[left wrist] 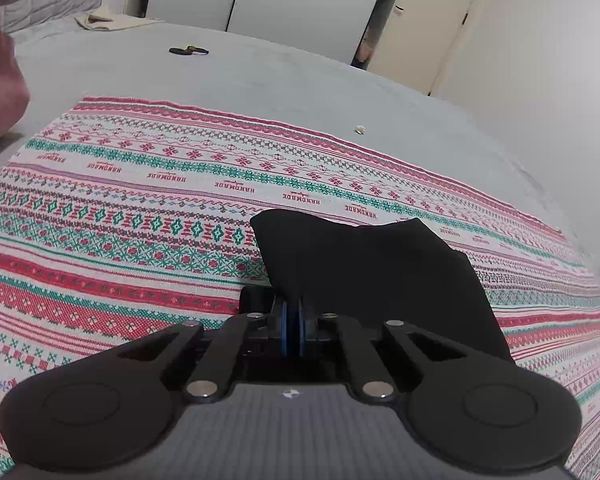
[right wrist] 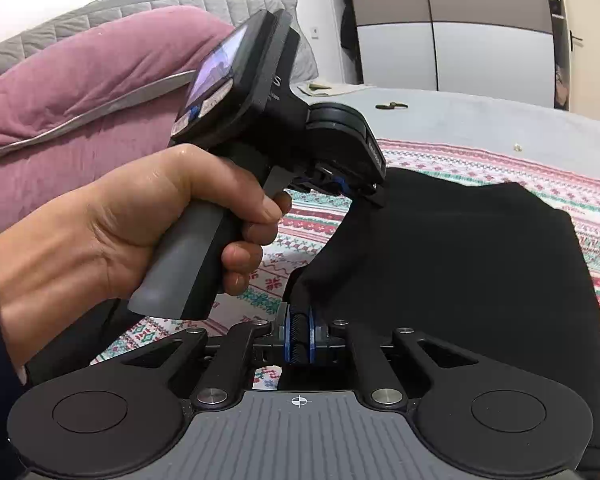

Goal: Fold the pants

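Fold under way, not finished: left tool point(left wrist: 293, 312) and right tool point(right wrist: 299, 320) each clamped on black pants point(right wrist: 460, 280), edge lifted, remainder lying ahead on patterned cloth point(left wrist: 140, 200) over bed point(left wrist: 260, 72).

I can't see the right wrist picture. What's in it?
Both grippers pinch black pants over a patterned cloth on a bed: the right gripper up close, the left gripper beyond it, held by a hand.

Black pants point(right wrist: 460, 280) on a patterned cloth point(left wrist: 140, 200)
The cloth has red, green and white woven bands; the pillow point(right wrist: 80, 92) is dusty pink; the bed sheet point(left wrist: 260, 68) is pale grey.
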